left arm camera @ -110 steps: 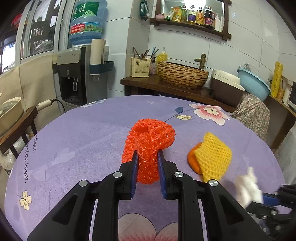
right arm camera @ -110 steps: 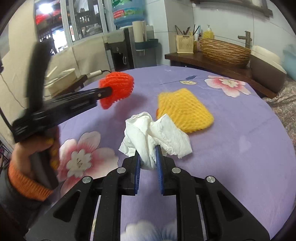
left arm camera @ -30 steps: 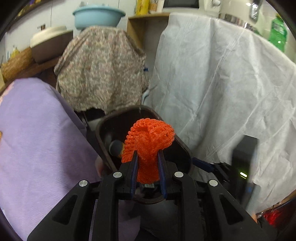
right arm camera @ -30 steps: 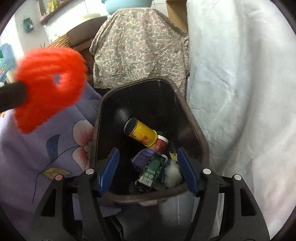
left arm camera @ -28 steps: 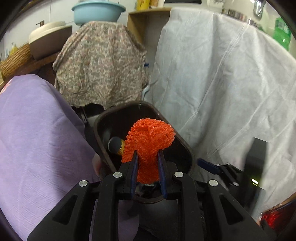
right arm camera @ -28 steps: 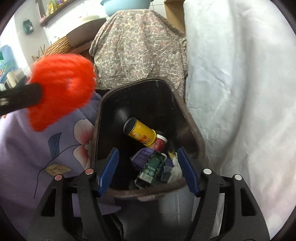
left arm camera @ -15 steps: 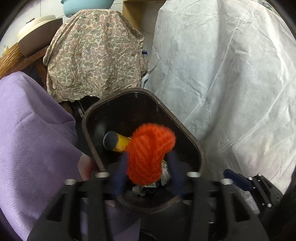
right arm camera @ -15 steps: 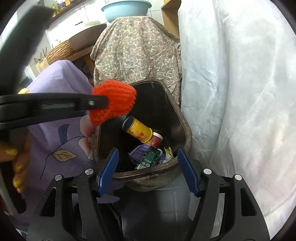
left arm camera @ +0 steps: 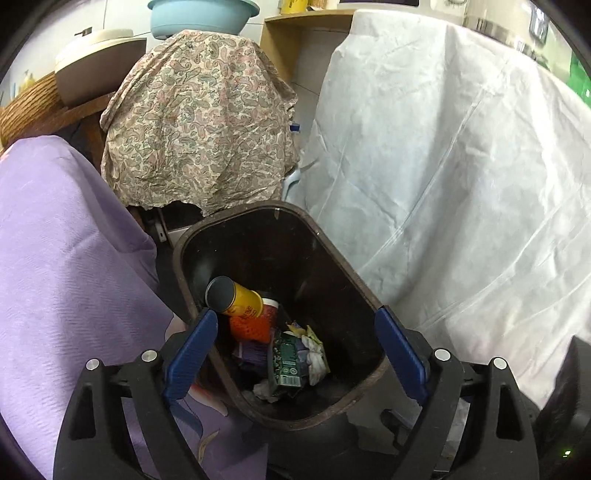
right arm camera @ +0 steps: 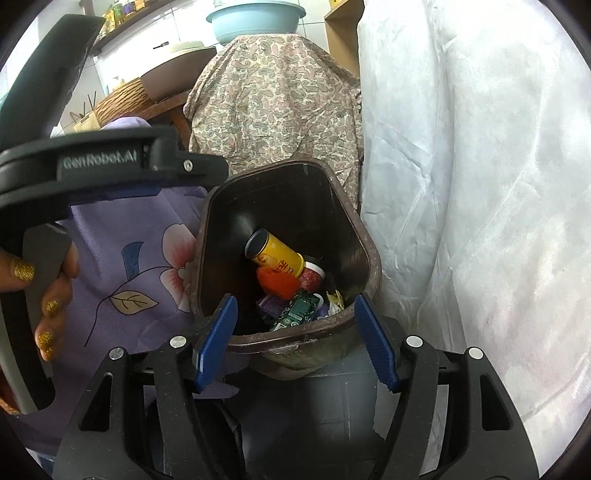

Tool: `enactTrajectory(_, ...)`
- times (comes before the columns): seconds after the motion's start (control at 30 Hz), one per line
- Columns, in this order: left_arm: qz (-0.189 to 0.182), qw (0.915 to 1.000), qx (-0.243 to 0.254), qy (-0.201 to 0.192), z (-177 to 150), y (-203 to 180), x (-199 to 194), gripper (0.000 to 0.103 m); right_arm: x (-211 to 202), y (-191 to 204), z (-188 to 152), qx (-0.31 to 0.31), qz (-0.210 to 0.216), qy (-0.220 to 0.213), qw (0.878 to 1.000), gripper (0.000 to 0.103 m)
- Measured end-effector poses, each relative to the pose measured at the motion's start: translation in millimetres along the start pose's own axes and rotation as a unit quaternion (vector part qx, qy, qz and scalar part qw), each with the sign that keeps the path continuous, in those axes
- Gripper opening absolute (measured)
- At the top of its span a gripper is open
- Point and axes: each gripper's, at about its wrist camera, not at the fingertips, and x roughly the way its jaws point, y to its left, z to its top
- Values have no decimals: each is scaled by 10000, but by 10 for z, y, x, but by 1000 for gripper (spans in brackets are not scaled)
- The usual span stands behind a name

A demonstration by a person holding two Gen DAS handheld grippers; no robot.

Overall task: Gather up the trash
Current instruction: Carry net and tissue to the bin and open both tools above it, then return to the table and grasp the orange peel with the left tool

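Note:
A dark brown trash bin (left arm camera: 343,266) (right arm camera: 365,254) stands beside the purple-clothed table. Inside lie the orange foam net (left arm camera: 249,328) (right arm camera: 277,283), a yellow can (left arm camera: 236,298) (right arm camera: 275,254), a green packet (left arm camera: 286,357) (right arm camera: 297,309) and white tissue (left arm camera: 314,360). My left gripper (left arm camera: 295,350) is open and empty right above the bin's mouth. My right gripper (right arm camera: 295,336) is open and empty over the bin's near rim. The left gripper's body (right arm camera: 110,166) shows at the left of the right wrist view.
The purple flowered tablecloth (left arm camera: 62,258) (right arm camera: 129,266) hangs at the bin's left. A white cover sheet (left arm camera: 461,184) (right arm camera: 480,184) drapes something on the right. A paisley cloth (left arm camera: 199,125) (right arm camera: 277,99) covers furniture behind the bin, with a blue basin (left arm camera: 201,16) on top.
My left gripper opened and the orange foam net dropped into the bin beside the yellow can. The right gripper stayed open and drew back a little from the bin.

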Motion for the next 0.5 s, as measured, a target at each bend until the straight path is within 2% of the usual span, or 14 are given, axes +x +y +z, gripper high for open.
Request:
enactTrajectory(0.1, -29, 9996, 82, -274, 61, -31, -252, 87, -43, 41, 31, -70, 15, -33, 10000, 66)
enactTrajectory(0.23, -27, 9974, 189, -691, 72, -9, -624, 94, -107, 159, 97, -219, 66, -94, 9997, 66)
enactTrajectory(0.33, 14, 9965, 288, -791, 30, 55, -812, 95, -161, 258, 154, -310, 151, -157, 9993, 67)
enactTrajectory(0.5, 421, 9935, 413, -976, -97, 369, -1165, 95, -266, 529, 283, -548, 427, -279, 9972, 67)
